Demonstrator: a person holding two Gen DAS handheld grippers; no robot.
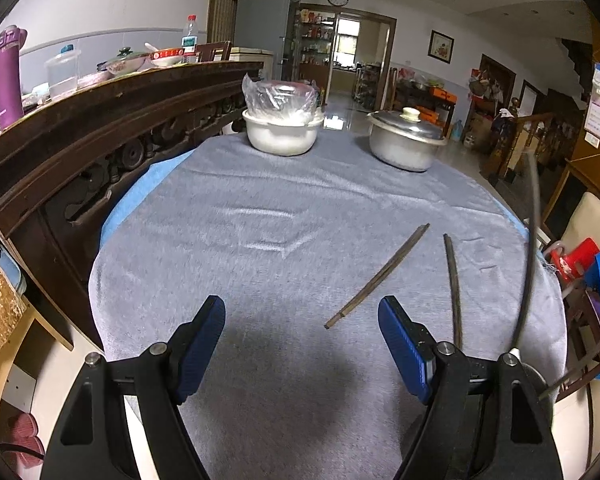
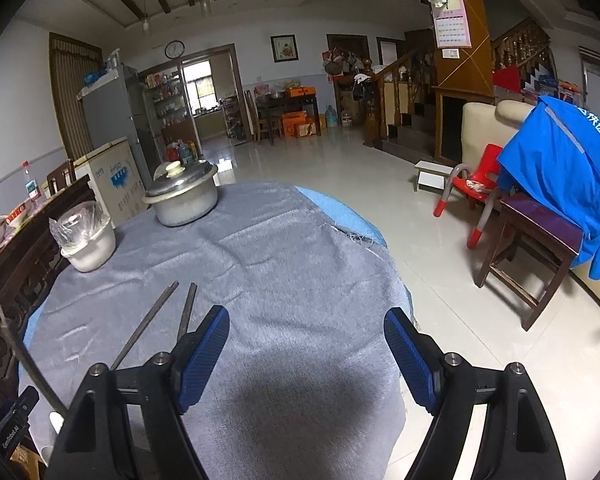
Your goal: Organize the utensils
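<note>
Two dark chopsticks lie apart on the grey cloth. In the left wrist view, one chopstick (image 1: 378,277) slants toward my right finger and the other chopstick (image 1: 454,288) runs behind that finger. My left gripper (image 1: 302,312) hovers open over bare cloth, with the slanted stick's near end just left of its right pad. In the right wrist view, both sticks lie to the left: one chopstick (image 2: 146,326) and the second chopstick (image 2: 188,310) ends behind my left finger. My right gripper (image 2: 306,322) is open with nothing between its pads.
A white bowl (image 1: 282,136) holding a plastic-wrapped dish and a lidded metal pot (image 1: 406,140) stand at the table's far side. A carved dark wooden sideboard (image 1: 100,120) borders the left. The table's right edge (image 2: 380,240) drops to tiled floor with a wooden stool (image 2: 536,232).
</note>
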